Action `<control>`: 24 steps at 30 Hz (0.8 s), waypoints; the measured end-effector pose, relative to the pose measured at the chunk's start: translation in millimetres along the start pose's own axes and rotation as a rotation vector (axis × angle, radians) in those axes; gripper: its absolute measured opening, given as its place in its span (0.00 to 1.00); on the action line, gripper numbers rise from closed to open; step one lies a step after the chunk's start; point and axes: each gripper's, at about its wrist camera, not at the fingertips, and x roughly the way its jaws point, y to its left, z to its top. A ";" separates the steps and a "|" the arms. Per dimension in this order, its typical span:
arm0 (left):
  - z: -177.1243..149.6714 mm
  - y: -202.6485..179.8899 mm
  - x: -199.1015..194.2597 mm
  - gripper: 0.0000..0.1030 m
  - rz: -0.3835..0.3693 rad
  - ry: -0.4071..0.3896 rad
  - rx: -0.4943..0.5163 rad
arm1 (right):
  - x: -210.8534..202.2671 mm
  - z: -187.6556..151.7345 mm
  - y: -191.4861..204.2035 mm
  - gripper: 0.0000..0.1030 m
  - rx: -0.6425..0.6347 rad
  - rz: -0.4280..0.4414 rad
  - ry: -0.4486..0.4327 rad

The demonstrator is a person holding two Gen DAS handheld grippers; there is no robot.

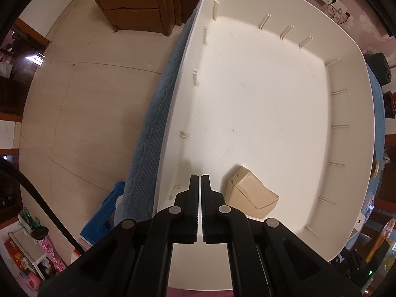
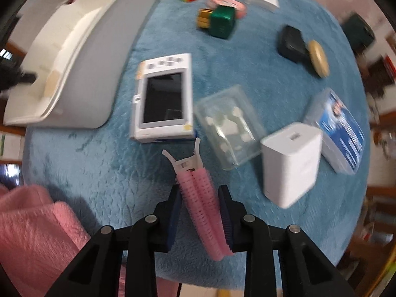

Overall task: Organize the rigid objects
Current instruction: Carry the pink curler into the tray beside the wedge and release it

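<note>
A: What is the right gripper (image 2: 201,212) doing?

B: Its jaws are straddling a pink hair-roller clip (image 2: 201,212) lying on the blue blanket (image 2: 99,173). The right pad is touching the bristly roller; the left pad is standing slightly apart, so it is not pinching it firmly yet.

A: What is worrying you?

B: The clip is lying slantwise between the pads. It is a ridged, springy cylinder with a hard white plastic hinge pointing forward, so it may be rolling or twisting out as the jaws squeeze. The plush blanket is also giving way underneath.

A: And the neighbours?

B: Ahead and to the right, a smooth white charger block (image 2: 292,163) and a clear plastic case (image 2: 230,126) are sitting near; a careless lift may be nudging them.

A: The left gripper (image 1: 200,185)?

B: Pressed together, holding nothing, hovering over the glossy white tray (image 1: 351,128), with a beige wedge-shaped block (image 1: 250,194) just to its right.
</note>
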 end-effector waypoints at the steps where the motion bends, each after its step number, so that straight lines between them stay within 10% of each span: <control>1: -0.2 -2.5 0.5 0.02 -0.007 0.003 -0.002 | -1.1 1.9 -3.3 0.29 0.037 0.003 0.013; 12: -1.8 -4.1 2.3 0.02 -0.018 0.008 0.023 | -47.5 21.1 -22.8 0.29 0.254 0.087 -0.003; 24: -0.7 -7.6 1.4 0.03 -0.013 0.011 0.055 | -113.5 48.0 19.1 0.29 0.205 0.189 -0.179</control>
